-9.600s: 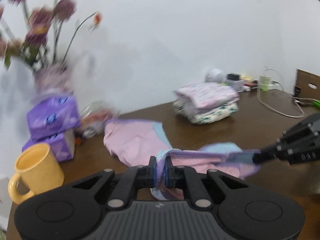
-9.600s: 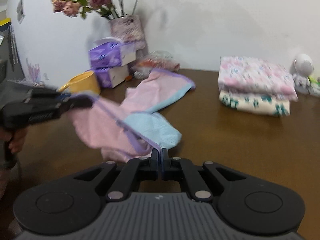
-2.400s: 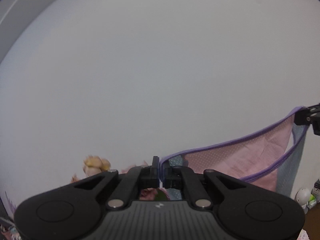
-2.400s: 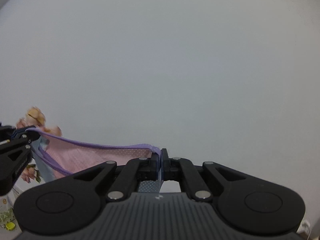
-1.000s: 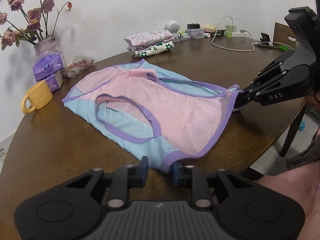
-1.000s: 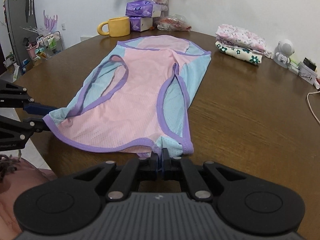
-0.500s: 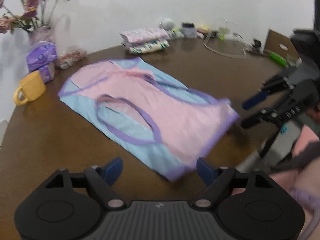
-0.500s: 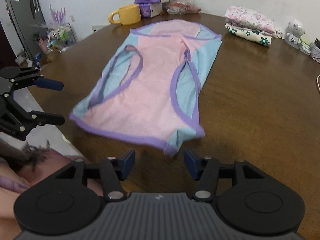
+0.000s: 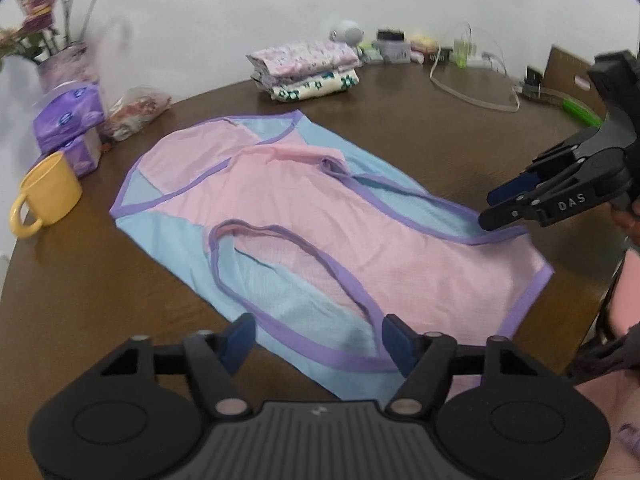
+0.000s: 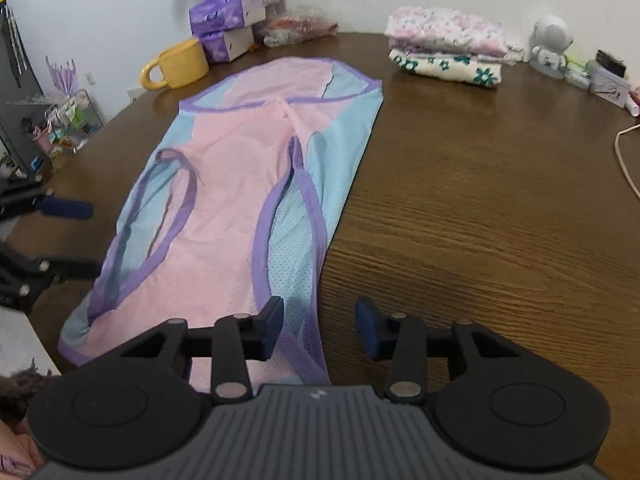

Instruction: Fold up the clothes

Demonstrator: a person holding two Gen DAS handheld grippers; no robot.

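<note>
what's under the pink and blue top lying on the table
The pink and blue top lies spread flat on the brown wooden table. Bare wood shows all around it. Whatever sits beneath the fabric is covered, but no bulge shows through it.

Wall: plain white painted wall (image 9: 248,4) behind the table, evenly lit, with soft shadows of flower stems at its left.
Table: round dark brown wooden table (image 10: 480,208) with visible grain; its curved edge shows on the left.
Chair: brown wooden chair back (image 9: 570,76) with a slot cut-out, at the table's far right edge.
Side furniture: dark tall cabinet (image 10: 12,80) by the wall, beside a small wire rack (image 10: 66,120) crowded with small items.
</note>
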